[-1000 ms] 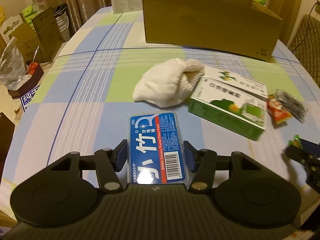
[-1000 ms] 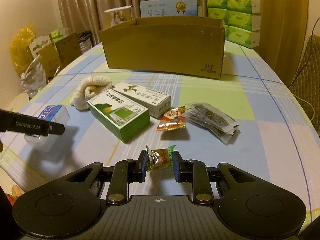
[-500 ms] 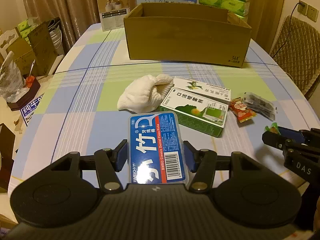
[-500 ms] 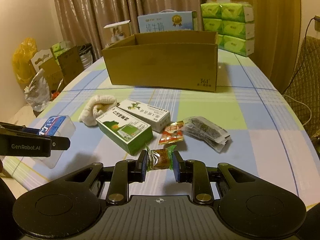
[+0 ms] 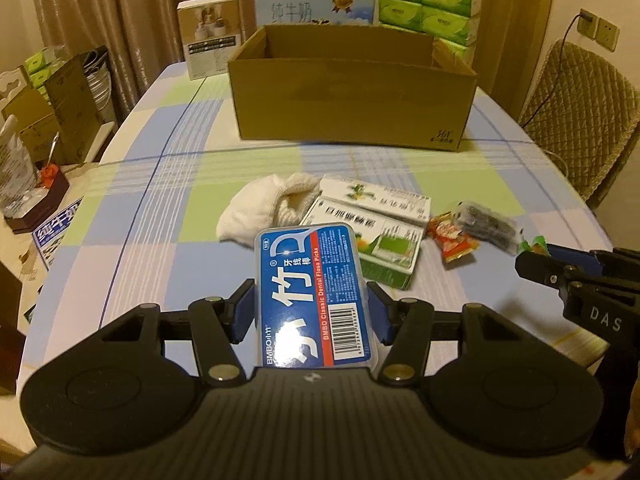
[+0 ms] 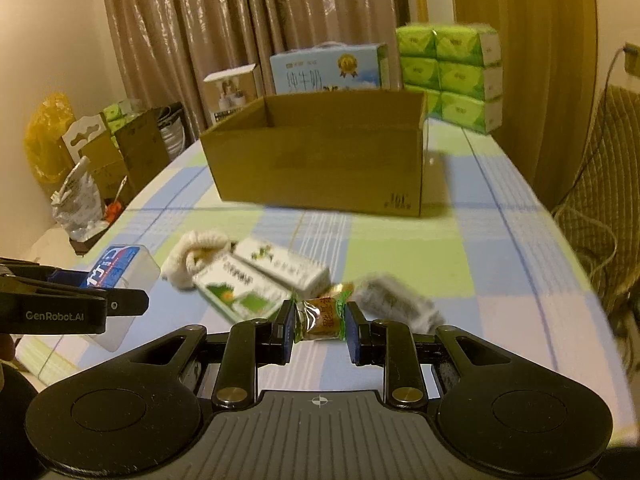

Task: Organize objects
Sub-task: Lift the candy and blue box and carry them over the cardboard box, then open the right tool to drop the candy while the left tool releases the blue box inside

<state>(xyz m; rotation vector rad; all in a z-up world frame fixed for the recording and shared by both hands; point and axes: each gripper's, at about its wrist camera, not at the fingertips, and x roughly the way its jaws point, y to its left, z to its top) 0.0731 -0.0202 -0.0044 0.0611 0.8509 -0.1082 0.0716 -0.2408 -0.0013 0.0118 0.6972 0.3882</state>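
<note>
My left gripper (image 5: 311, 308) is shut on a blue dental floss pick box (image 5: 312, 292), held above the table; it also shows in the right wrist view (image 6: 120, 270). My right gripper (image 6: 319, 320) is shut on a green-ended wrapped candy (image 6: 322, 317), lifted off the table. An open cardboard box (image 5: 352, 88) stands at the far middle of the table, also in the right wrist view (image 6: 320, 152). On the table lie a white cloth (image 5: 268, 208), two green-and-white cartons (image 5: 368, 232), a red snack packet (image 5: 454, 238) and a dark packet (image 5: 486, 226).
Behind the cardboard box stand a milk carton case (image 5: 316, 0), a small product box (image 5: 210, 36) and stacked green tissue packs (image 5: 430, 4). A wicker chair (image 5: 580, 120) is at the right. Boxes and bags (image 5: 48, 112) crowd the floor at the left.
Both grippers have risen with their loads and both views now look higher, so the cardboard box's inside shows. The objects on the table have not moved.
</note>
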